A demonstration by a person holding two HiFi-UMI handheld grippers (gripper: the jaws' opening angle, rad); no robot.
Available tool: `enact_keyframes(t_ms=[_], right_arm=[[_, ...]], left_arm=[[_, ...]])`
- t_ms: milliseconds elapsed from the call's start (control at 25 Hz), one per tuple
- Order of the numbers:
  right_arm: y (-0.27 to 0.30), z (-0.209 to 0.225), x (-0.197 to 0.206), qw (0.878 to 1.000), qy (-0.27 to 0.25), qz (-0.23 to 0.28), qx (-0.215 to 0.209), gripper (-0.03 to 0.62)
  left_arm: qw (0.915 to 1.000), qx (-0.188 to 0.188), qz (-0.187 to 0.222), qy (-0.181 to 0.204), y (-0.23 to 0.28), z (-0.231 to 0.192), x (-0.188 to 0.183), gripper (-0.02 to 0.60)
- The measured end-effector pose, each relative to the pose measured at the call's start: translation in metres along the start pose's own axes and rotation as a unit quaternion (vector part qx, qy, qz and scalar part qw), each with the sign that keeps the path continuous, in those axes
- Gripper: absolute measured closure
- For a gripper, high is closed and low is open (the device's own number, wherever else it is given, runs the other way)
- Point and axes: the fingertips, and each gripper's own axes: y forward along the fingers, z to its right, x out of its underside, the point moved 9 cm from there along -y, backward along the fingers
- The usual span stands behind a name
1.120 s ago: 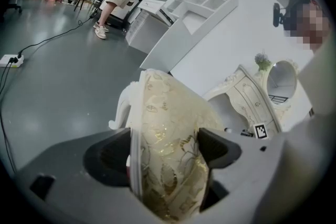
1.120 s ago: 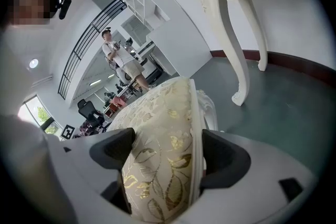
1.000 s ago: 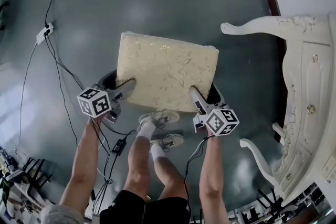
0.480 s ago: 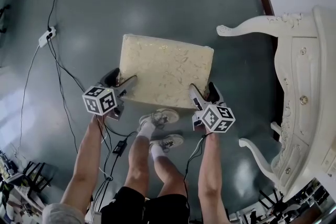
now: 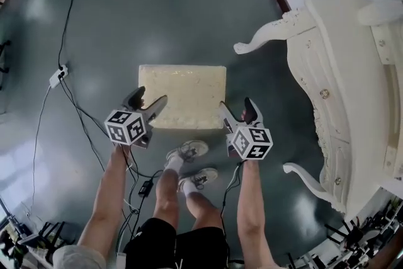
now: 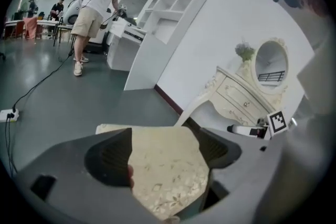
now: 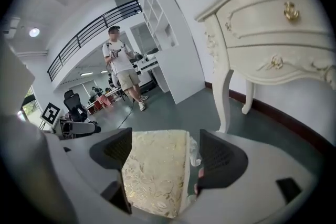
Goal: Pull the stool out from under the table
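The stool (image 5: pixel 182 94) has a cream floral cushion and stands on the grey floor, out in the open to the left of the white dressing table (image 5: pixel 352 91). My left gripper (image 5: pixel 146 104) hangs over its near left corner and my right gripper (image 5: pixel 238 113) over its near right corner. Both are open, with nothing clamped. In the left gripper view the cushion (image 6: pixel 168 176) shows through the wide gap of the left gripper (image 6: pixel 165 150). In the right gripper view the cushion (image 7: pixel 152 176) lies below the right gripper (image 7: pixel 164 155).
A carved table leg (image 5: pixel 264 38) reaches toward the stool's far right. Cables (image 5: pixel 79 110) and a power strip (image 5: pixel 58 76) lie on the floor at left. My feet (image 5: pixel 189 151) stand just behind the stool. Another person (image 6: pixel 94 8) and white shelving (image 6: pixel 168 23) are farther off.
The head view has risen and swung, so the stool looks smaller and farther from the table. Both grippers have lifted off the stool's near corners and drawn back toward me.
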Motion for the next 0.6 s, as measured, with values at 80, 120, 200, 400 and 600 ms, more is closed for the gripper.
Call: enact_keyframes(t_ms=[80,120,200,400,600], right_arm=[[-0.023,0.000,-0.019,1.000,-0.009,0.016,0.011,0.183],[-0.036,0.000,-0.029,0.999,-0.014,0.024,0.018,0.183],[-0.061,0.000,-0.046,0.999,-0.020,0.039,0.031,0.183],[-0.135,-0.004,-0.085,0.994,-0.037,0.069,0.081,0.183],[-0.227,-0.007,-0.128,0.982,-0.043,0.117,0.142,0.183]], left_arm=[[0.9996,0.013,0.010,0.022,-0.003,0.028,-0.021,0.181],[0.9991,0.020,0.018,0.032,-0.006,0.042,-0.032,0.181],[0.9976,0.032,0.035,0.050,-0.011,0.072,-0.053,0.181],[0.9903,0.067,0.057,0.108,-0.025,0.153,-0.099,0.182],[0.9755,0.117,0.081,0.168,-0.038,0.249,-0.141,0.194]])
